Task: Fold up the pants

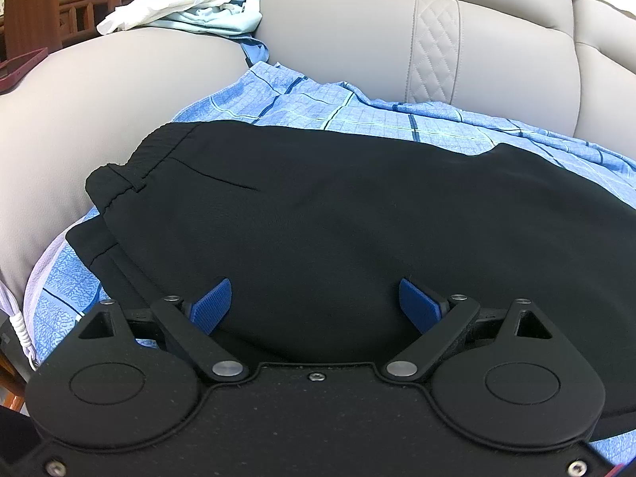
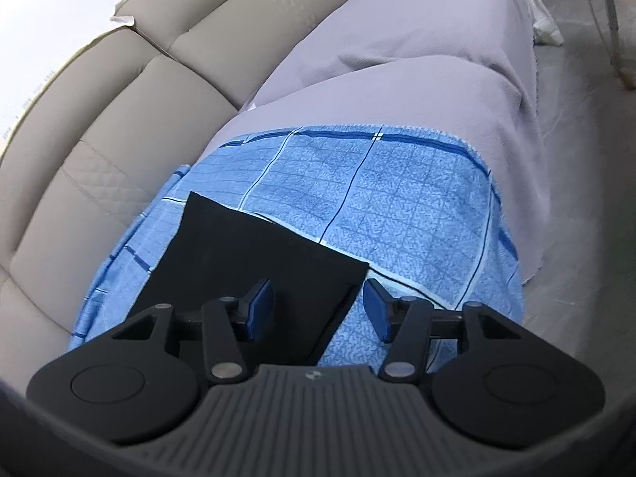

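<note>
A: Start with the left wrist view. Where are the pants?

B: The black pants lie flat on a blue checked cloth spread over a grey sofa. The gathered waistband sits at about ten o'clock, and the body of the garment fills the middle of the view. The left tool hangs over the near edge with its blue pads wide apart and nothing pinched between them.

A: How would you expect the fabric to handle?

B: My guess is light, soft and limp, with a smooth weave that may slide on itself. It already looks doubled over, so a pinch should catch all the layers together. The waistband is thicker and would give the firmest hold.

A: And the right wrist view?

B: The other end of the pants shows as a flat dark panel running from the bottom centre up towards eleven o'clock, on the same checked cloth. A lilac blanket covers the seat beyond it at twelve o'clock. The right tool straddles the corner at the panel's near right edge, pads parted and not pressing on the fabric.

A: Best place to grip there?

B: That corner, I think, taken deep enough that the lower layer does not slip free.
</note>
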A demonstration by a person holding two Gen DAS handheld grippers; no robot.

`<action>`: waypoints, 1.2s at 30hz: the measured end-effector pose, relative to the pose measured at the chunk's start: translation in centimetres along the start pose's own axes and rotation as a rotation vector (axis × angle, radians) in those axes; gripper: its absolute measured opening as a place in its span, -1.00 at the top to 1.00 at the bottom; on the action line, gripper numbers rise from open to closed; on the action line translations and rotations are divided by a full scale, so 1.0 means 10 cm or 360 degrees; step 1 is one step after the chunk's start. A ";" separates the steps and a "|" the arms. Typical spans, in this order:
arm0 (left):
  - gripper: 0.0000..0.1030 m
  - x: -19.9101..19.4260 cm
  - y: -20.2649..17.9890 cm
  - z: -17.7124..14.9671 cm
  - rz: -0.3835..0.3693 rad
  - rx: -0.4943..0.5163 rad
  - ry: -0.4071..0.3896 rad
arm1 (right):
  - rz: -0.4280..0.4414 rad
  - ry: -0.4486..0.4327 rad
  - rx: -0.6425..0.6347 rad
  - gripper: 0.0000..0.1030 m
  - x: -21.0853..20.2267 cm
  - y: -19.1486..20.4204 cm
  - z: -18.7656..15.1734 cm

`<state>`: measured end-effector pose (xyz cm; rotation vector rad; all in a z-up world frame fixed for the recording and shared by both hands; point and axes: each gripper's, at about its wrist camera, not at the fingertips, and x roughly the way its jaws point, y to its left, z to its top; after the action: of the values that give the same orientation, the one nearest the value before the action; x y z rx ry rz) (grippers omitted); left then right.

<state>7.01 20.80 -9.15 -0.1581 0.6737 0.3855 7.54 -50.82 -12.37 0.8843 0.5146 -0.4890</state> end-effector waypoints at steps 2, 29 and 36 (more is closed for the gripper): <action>-0.79 0.00 0.00 0.00 0.0003 -0.0003 -0.0002 | 0.0098 0.0073 0.0032 -0.13 0.02 -0.04 0.02; -0.80 0.04 -0.03 0.10 0.0026 -0.0019 0.0076 | -0.0078 -0.0123 -0.0354 0.26 0.33 0.54 -0.15; -0.80 0.08 0.01 0.15 0.0000 -0.0011 0.0134 | -0.0153 -0.0135 -0.0623 0.85 0.37 1.31 -0.33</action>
<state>8.40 21.51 -8.44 -0.1819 0.7553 0.3830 17.51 -41.70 -8.54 0.4637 0.5538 -0.4899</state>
